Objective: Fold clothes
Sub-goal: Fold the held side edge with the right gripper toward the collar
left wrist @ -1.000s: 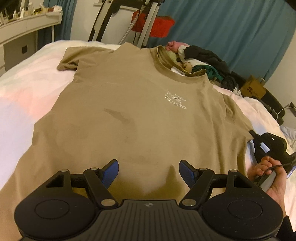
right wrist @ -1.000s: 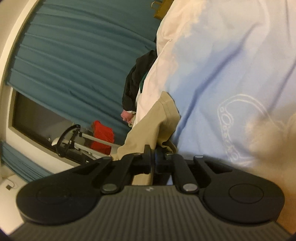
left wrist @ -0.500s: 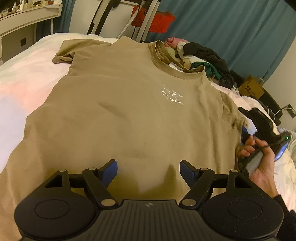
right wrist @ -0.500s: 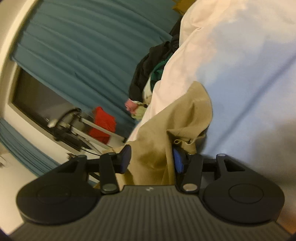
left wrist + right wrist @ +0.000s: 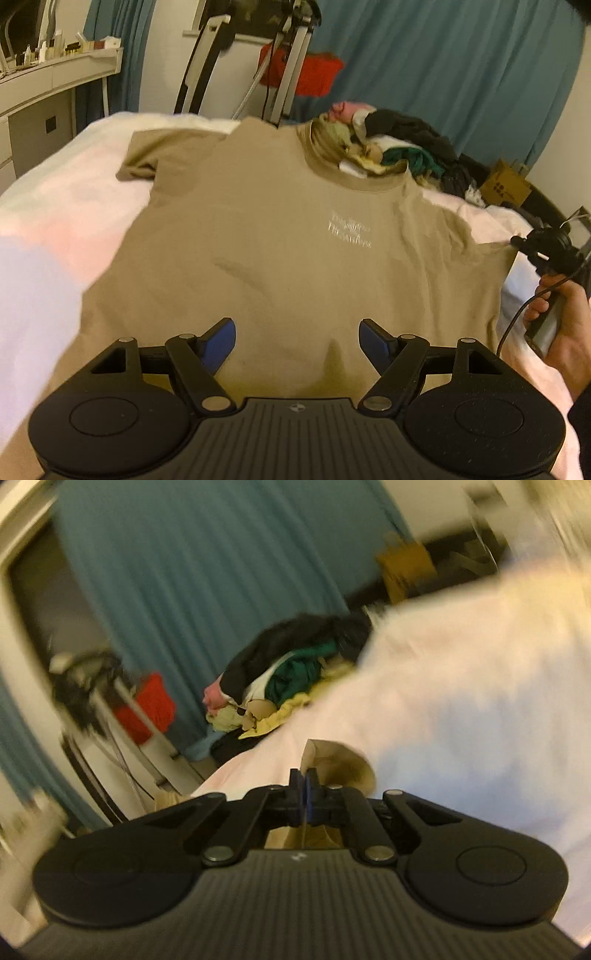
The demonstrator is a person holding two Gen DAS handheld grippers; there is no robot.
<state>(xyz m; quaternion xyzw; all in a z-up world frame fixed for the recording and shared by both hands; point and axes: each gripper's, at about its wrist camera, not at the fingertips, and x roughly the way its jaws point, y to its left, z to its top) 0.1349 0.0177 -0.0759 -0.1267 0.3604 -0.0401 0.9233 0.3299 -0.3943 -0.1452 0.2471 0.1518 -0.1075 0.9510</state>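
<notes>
A tan T-shirt (image 5: 295, 251) with a small white chest print lies flat, front up, on the white bed, collar toward the far end. My left gripper (image 5: 297, 341) is open and empty, hovering over the shirt's lower part. My right gripper (image 5: 303, 790) is shut on the shirt's right sleeve (image 5: 340, 764); the left wrist view shows it (image 5: 546, 254) at the shirt's right edge, held by a hand. The left sleeve (image 5: 147, 158) lies crumpled at the far left.
A pile of mixed clothes (image 5: 391, 147) sits past the collar, also in the right wrist view (image 5: 288, 679). A metal stand with a red item (image 5: 299, 74) and teal curtains (image 5: 443, 66) are behind the bed. A white shelf (image 5: 48, 81) is at left, a cardboard box (image 5: 506, 184) at right.
My right gripper opened around the sleeve half a second ago and has shut on it again. The left gripper drew back and up a little, staying open.
</notes>
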